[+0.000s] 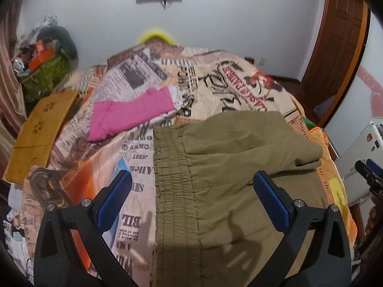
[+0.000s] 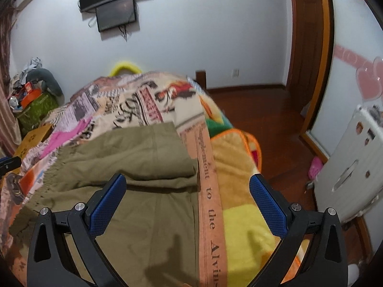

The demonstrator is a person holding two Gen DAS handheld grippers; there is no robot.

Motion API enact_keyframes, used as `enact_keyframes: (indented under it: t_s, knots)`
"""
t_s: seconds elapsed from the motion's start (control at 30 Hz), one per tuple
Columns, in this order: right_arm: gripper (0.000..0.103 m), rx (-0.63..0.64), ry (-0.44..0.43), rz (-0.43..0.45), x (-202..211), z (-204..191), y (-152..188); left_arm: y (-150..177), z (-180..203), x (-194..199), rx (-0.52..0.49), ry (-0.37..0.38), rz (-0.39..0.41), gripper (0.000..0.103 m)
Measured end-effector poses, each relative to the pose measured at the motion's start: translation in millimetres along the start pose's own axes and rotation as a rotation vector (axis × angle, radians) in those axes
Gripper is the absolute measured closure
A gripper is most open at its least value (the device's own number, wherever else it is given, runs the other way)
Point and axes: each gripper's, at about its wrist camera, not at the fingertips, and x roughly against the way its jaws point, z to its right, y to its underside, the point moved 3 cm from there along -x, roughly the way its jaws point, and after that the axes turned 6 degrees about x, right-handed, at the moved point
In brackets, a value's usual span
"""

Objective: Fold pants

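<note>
**Olive pants on a newsprint bedspread**

The pants are plain olive green with a ribbed waistband. The bedspread carries a cream, black and orange newspaper print. A folded garment at far left is bright pink. Near right, a blanket shows yellow and orange patches. Both grippers have black frames and blue textured pads.

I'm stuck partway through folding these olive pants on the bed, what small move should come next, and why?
Probably lower the left gripper onto the elastic waistband and pinch it. Both grippers, the right gripper too, hang open and hold nothing, while the olive pants lie with one layer already folded over, so another fold likely needs a grip first.
</note>
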Motion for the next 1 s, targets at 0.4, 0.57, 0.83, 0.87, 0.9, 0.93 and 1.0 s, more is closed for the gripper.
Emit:
enact_keyframes:
  t_s: [0.4,0.57,0.83,0.87,0.9,0.93,1.0]
  knots:
    - [0.026,0.043,-0.105,-0.212,-77.9,6.5,23.5,6.7,-20.7,-60.3,-0.073,-0.022,-0.164,0.039]
    - [0.043,0.076,-0.127,-0.273,-99.7,2.2,30.1,19.8,-28.1,-73.8,-0.070,-0.004,-0.232,0.040]
    - [0.052,0.095,-0.155,-0.311,-116.2,-0.1,40.0,33.5,-30.2,-94.8,-0.062,0.038,-0.337,0.039]
    - [0.055,0.089,-0.171,-0.313,-116.9,1.8,40.2,34.4,-31.1,-97.2,-0.053,0.042,-0.343,0.039]
    - [0.056,0.079,-0.187,-0.313,-117.0,2.6,40.9,34.7,-31.0,-98.4,-0.049,0.045,-0.346,0.039]
    - [0.058,0.072,-0.199,-0.315,-117.6,3.9,41.0,34.5,-30.5,-99.0,-0.051,0.046,-0.347,0.039]
    - [0.062,0.066,-0.218,-0.314,-118.4,5.9,42.0,33.8,-29.2,-99.5,-0.068,0.041,-0.345,0.039]
